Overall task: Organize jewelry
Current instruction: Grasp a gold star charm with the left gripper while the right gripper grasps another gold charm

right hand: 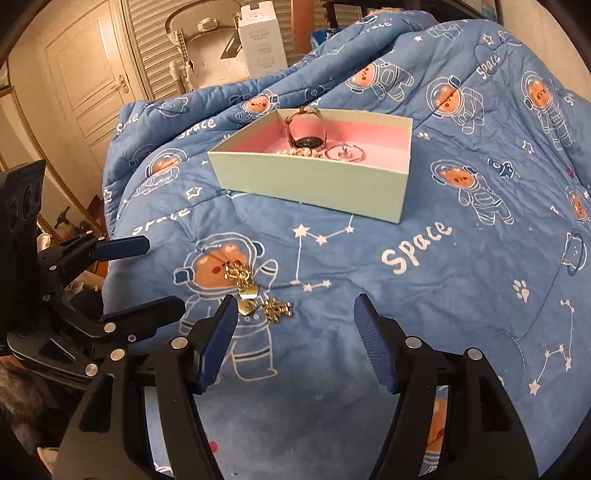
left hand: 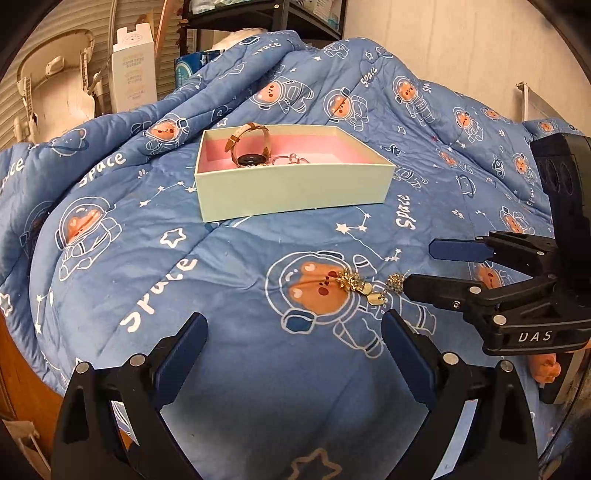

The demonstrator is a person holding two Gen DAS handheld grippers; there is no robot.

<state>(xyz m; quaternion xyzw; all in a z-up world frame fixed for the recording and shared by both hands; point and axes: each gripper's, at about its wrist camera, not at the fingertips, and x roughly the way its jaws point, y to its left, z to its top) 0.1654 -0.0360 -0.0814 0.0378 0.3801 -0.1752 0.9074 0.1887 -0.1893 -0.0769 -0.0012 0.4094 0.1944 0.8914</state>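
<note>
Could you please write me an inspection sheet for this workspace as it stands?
Surface: blue space-print quilt, rumpled.
Job's things: pale green box with pink lining holds a brown-strap watch, a ring-shaped piece and pearl-like beads; gold earrings lie loose on the quilt in front of it.
Clutter: nothing seen on the quilt.
Grippers: left gripper open, empty; right gripper open, empty, close to the earrings.
Cables: nothing seen.
Surroundings: white carton, slatted shutter, door, shelving.
</note>
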